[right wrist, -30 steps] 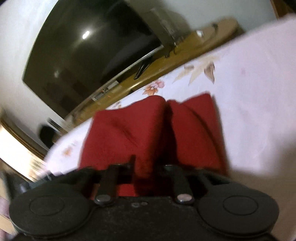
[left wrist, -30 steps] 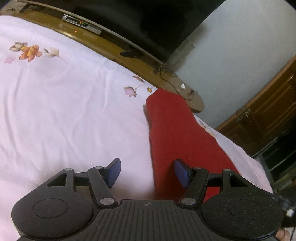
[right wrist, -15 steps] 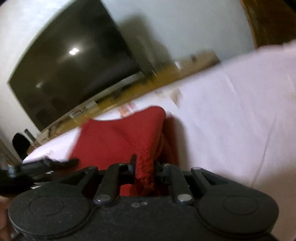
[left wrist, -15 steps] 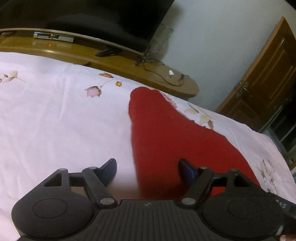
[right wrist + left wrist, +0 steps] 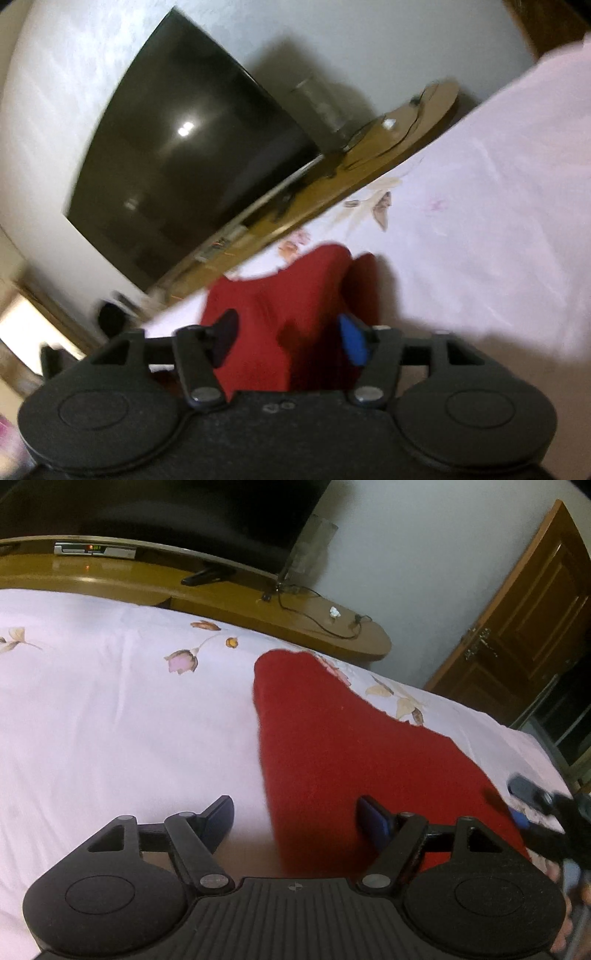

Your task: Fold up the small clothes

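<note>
The red knit garment (image 5: 343,749) lies folded on the floral bedsheet (image 5: 110,720) near the TV stand (image 5: 229,602), so the right gripper (image 5: 288,338) has just been spreading its jaws off the cloth, while the left gripper (image 5: 295,812) hovers agape, holding nothing.

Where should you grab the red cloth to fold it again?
Probably the near corner of the red cloth, coming from the near side. It lies flat on the bed sheet, its long left edge straight, so that corner can be pinched and lifted.
</note>
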`<state>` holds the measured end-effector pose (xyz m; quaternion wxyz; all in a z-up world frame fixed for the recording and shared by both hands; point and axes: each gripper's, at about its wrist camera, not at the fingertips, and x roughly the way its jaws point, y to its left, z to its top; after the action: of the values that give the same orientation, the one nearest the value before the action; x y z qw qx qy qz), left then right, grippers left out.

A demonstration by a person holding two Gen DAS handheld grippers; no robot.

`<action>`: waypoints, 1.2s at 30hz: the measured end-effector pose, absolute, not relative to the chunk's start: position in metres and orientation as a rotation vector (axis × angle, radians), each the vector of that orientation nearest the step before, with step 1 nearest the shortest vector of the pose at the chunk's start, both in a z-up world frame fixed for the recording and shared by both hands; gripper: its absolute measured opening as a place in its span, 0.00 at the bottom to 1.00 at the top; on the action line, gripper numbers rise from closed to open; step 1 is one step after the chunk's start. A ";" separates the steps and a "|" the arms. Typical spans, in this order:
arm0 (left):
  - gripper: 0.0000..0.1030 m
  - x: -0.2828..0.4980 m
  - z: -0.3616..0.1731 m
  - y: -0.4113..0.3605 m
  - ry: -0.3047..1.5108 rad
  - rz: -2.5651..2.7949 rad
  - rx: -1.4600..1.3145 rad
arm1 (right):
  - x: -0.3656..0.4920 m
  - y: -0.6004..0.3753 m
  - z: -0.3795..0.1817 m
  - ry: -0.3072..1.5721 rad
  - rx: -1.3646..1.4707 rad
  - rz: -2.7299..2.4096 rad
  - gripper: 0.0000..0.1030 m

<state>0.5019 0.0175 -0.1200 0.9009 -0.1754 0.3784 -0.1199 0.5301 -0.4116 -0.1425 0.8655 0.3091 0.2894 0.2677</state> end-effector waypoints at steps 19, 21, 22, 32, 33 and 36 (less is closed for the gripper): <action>0.76 0.495 -0.102 -0.003 0.720 -0.242 -0.213 | 0.551 -0.393 -0.140 0.617 0.414 0.343 0.33; 0.76 0.470 -0.095 0.006 0.688 -0.284 -0.239 | 0.523 -0.398 -0.123 0.550 0.402 0.351 0.48; 0.76 0.457 -0.093 0.011 0.683 -0.295 -0.259 | 0.507 -0.401 -0.118 0.546 0.406 0.365 0.53; 0.76 0.383 -0.116 0.025 0.722 -0.303 -0.392 | 0.398 -0.411 -0.141 0.714 0.576 0.436 0.38; 0.76 0.383 -0.118 0.022 0.729 -0.305 -0.383 | 0.402 -0.407 -0.143 0.720 0.595 0.441 0.35; 0.76 0.379 -0.122 0.015 0.745 -0.298 -0.323 | 0.412 -0.400 -0.144 0.732 0.587 0.435 0.10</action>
<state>0.3794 0.0147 -0.1217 0.9079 -0.1565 0.3612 -0.1444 0.4125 -0.3995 -0.1445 0.8693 0.2804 0.3501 0.2079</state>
